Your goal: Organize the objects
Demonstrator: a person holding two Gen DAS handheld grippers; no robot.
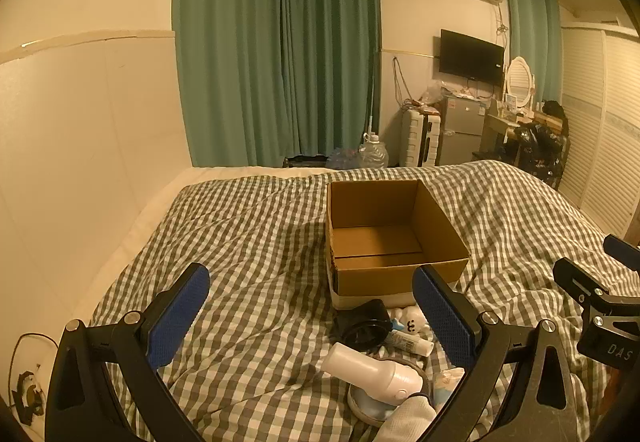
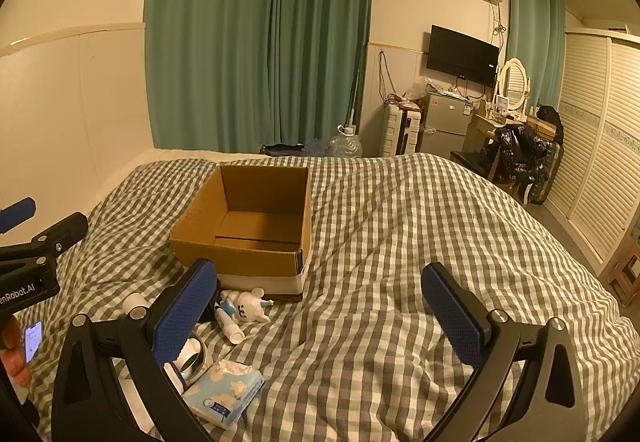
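An open, empty cardboard box (image 1: 384, 234) sits on the checkered bed; it also shows in the right wrist view (image 2: 248, 234). In front of it lie a white bear toy (image 2: 248, 306), a small white tube (image 2: 228, 326), a black cup-shaped object (image 1: 364, 326), a white hair dryer (image 1: 372, 374) and a blue tissue pack (image 2: 224, 394). My left gripper (image 1: 312, 322) is open and empty, hovering just behind the pile. My right gripper (image 2: 320, 318) is open and empty, to the right of the pile.
The checkered quilt (image 2: 400, 242) covers the bed. A wall runs along the left. Green curtains (image 1: 280, 53), a suitcase (image 1: 420, 137), a small fridge (image 1: 464, 125) and a dressing table (image 1: 516, 113) stand beyond the bed. A phone (image 2: 32, 338) lies at left.
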